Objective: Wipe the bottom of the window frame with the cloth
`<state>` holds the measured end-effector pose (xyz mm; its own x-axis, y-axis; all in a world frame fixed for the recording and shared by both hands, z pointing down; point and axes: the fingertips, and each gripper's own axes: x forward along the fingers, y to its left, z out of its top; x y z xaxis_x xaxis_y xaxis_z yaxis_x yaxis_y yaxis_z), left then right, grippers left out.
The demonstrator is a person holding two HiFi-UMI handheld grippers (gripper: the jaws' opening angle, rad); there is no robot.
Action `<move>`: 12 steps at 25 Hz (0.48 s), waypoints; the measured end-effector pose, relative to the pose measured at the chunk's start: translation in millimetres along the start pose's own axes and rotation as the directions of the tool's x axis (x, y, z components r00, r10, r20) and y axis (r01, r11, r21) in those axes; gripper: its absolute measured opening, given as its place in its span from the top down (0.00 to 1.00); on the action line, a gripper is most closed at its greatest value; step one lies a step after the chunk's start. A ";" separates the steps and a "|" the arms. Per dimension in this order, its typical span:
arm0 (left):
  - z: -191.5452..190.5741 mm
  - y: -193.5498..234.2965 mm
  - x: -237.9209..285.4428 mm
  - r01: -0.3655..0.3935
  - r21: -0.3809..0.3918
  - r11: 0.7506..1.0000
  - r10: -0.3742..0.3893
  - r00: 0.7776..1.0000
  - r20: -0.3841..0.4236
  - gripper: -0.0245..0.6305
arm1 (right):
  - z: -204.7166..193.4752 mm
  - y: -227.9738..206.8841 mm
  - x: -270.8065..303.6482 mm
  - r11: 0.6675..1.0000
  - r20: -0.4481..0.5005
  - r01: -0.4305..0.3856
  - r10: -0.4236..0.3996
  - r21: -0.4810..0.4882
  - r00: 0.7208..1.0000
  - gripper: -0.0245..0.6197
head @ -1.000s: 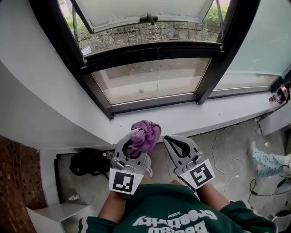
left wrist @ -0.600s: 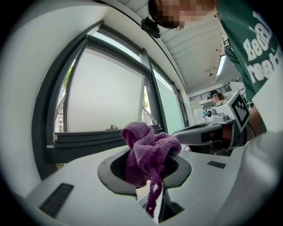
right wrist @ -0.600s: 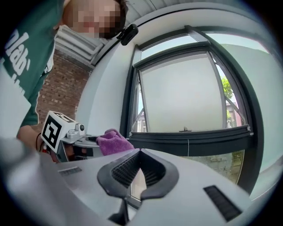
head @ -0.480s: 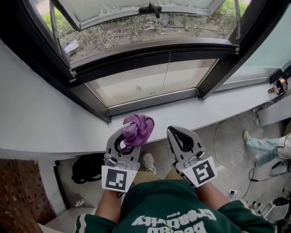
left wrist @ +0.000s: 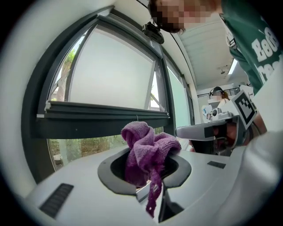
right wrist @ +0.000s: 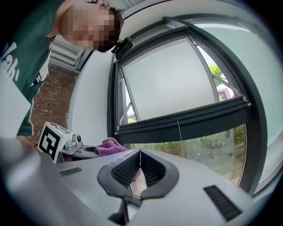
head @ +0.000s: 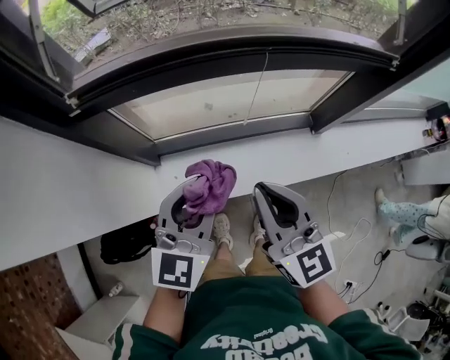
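Note:
A bunched purple cloth (head: pixel 207 185) is clamped in my left gripper (head: pixel 191 181), which hovers at the near edge of the white sill (head: pixel 105 190). The left gripper view shows the cloth (left wrist: pixel 147 150) spilling out of the jaws, with the dark window frame (left wrist: pixel 101 115) behind it. The frame's bottom rail (head: pixel 211 137) runs across the head view just beyond the sill. My right gripper (head: pixel 259 187) sits beside the left one, shut with nothing in it. In the right gripper view its tips (right wrist: pixel 139 151) meet, and the cloth (right wrist: pixel 108 146) shows at the left.
An open upper sash (head: pixel 77 10) tilts outward above the fixed pane (head: pixel 232 98). Below the sill are a black bag (head: pixel 126 242), white cables (head: pixel 355 253) on the floor and a white shelf (head: pixel 105 316). Another person's legs (head: pixel 415 211) show at the right.
The view has shifted closer to the window and lower. Both grippers stay side by side at the sill's edge, the left still holding the cloth.

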<state>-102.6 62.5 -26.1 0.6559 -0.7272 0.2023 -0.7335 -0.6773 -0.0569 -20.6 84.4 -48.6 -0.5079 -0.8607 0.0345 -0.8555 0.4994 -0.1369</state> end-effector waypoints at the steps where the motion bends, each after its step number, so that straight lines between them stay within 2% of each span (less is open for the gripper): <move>1: -4.2 -2.4 6.9 -0.006 0.002 1.000 0.006 1.000 -0.007 0.80 | -4.5 -5.0 1.6 1.000 -0.003 -0.013 0.013 0.001 1.000 0.94; 6: -22.0 -13.2 43.7 -0.023 0.018 1.000 0.024 1.000 -0.016 0.80 | -39.0 -27.6 5.1 0.995 -0.020 -0.097 0.097 0.012 0.995 0.94; 9: -48.2 -17.0 56.3 -0.063 -0.011 0.998 0.062 0.997 -0.056 0.80 | -69.1 -36.3 5.1 0.991 -0.031 -0.130 0.131 0.041 0.991 0.94; 12: -82.2 -13.3 63.6 -0.126 -0.057 0.990 0.121 0.988 -0.092 0.80 | -107.6 -44.8 12.5 0.989 -0.075 -0.145 0.147 0.030 0.986 0.94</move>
<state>-65.8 34.5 67.9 0.5433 -0.7904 0.2830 -0.8193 -0.5727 -0.0267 0.6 61.9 64.5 -0.6345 -0.7678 0.0884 -0.7691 0.6160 -0.1704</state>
